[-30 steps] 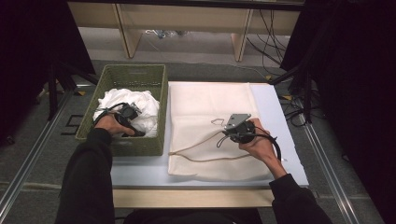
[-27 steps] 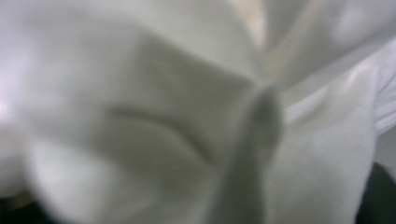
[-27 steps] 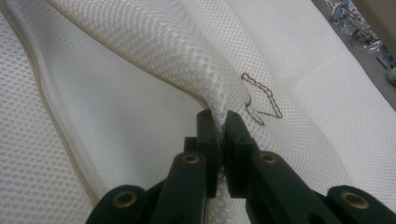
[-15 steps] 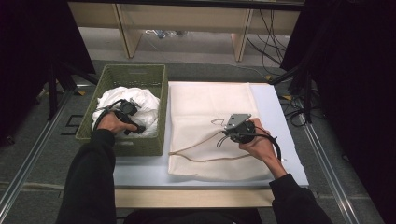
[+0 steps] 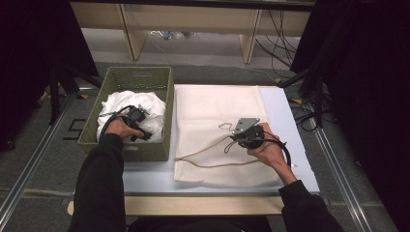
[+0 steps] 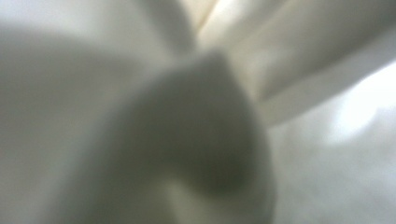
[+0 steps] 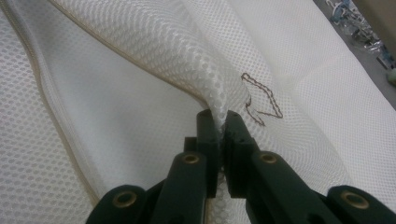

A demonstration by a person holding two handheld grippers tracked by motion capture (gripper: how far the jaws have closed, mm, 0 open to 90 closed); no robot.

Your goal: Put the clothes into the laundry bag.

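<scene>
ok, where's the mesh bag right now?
High view: the mesh bag lies flat on the table, right of the green basket. The right gripper pinches a fold of it near the open edge.

Your mesh laundry bag (image 5: 217,116), cream-white and flat, lies spread across the surface just right of the green basket (image 5: 159,77), a fold of its open edge pinched upward. Your white cloth (image 5: 145,104) sits crumpled in a heap inside that basket, filling its near half.

Basket (image 5: 159,145) left of mesh bag (image 5: 217,104); cloth (image 5: 113,102) in basket.
</scene>
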